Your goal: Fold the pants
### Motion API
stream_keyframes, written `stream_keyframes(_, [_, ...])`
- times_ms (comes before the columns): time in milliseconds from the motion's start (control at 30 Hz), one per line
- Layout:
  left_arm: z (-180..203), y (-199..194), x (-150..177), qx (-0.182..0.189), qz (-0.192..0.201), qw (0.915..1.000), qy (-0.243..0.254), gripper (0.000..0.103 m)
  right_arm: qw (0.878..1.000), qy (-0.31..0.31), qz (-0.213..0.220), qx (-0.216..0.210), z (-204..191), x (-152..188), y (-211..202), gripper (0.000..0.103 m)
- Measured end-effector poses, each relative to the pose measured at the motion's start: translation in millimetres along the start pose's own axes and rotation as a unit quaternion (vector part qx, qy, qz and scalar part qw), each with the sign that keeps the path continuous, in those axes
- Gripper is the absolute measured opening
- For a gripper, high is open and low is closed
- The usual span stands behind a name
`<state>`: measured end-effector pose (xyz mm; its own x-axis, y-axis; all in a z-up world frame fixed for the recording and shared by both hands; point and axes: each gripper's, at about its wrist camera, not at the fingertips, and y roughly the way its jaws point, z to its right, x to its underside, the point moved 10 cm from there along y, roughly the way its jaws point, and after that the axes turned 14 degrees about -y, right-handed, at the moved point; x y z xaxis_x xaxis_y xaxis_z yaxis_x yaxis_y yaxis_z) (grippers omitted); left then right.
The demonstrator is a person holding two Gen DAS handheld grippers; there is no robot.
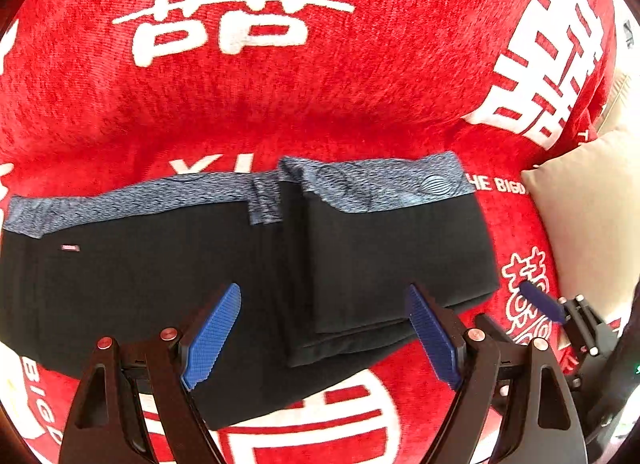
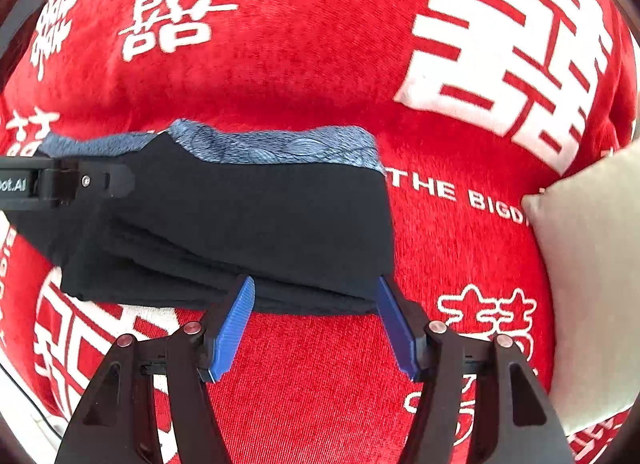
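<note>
The black pants [image 1: 168,276] with a blue-grey patterned waistband [image 1: 360,183] lie folded on a red cover; a folded part is stacked on the right half [image 1: 392,260]. My left gripper [image 1: 324,338] is open and empty, hovering over the pants' near edge. My right gripper [image 2: 316,328] is open and empty, its blue fingertips [image 2: 236,324] just at the near folded edge of the pants [image 2: 260,219]. The right gripper's finger also shows in the left wrist view [image 1: 540,300]. The left gripper's body shows at the left of the right wrist view [image 2: 60,183].
The red plush cover [image 1: 360,83] with large white characters spreads over the seat and the backrest. A beige cushion [image 1: 588,223] stands at the right, close to the pants; it also shows in the right wrist view [image 2: 596,264].
</note>
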<state>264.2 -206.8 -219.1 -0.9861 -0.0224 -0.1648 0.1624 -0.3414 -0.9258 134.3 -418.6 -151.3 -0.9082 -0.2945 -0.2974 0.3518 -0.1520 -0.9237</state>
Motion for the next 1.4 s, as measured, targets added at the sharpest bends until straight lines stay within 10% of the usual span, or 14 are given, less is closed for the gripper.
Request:
stream_keyframes(133, [6,16,1,0.008,-0.022,0.9997,0.004,0.084,1.0,0.012,-0.003,-0.024,4,1,7,0.067])
stream_keyframes(200, [10,26,7,0.01,-0.043,0.999,0.011,0.046,0.999,0.021,-0.003,-0.037,3,3,8,0.064])
stream_keyframes(333, [5,38,13,0.007,-0.064,0.9979,0.007,0.005,0.998,0.033,-0.003,-0.059,5,6,13,0.052])
stream_keyframes(867, [-13,37,53,-0.016,-0.043,0.9989,-0.006,0.006,0.994,0.058,-0.027,-0.085,21,30,17,0.043])
stream_keyframes(933, [-14,27,50,-0.038,-0.036,0.9986,-0.003,0.026,0.993,0.067,-0.024,-0.09,27,27,17,0.043])
stream_keyframes(1000, [-15,11,41,-0.054,-0.008,0.9985,-0.006,0.071,0.993,0.079,-0.018,-0.09,39,17,17,0.043])
stream_keyframes(1400, [21,31,12,-0.067,0.008,0.9977,0.008,0.071,0.986,0.121,-0.011,-0.119,78,-76,67,0.043])
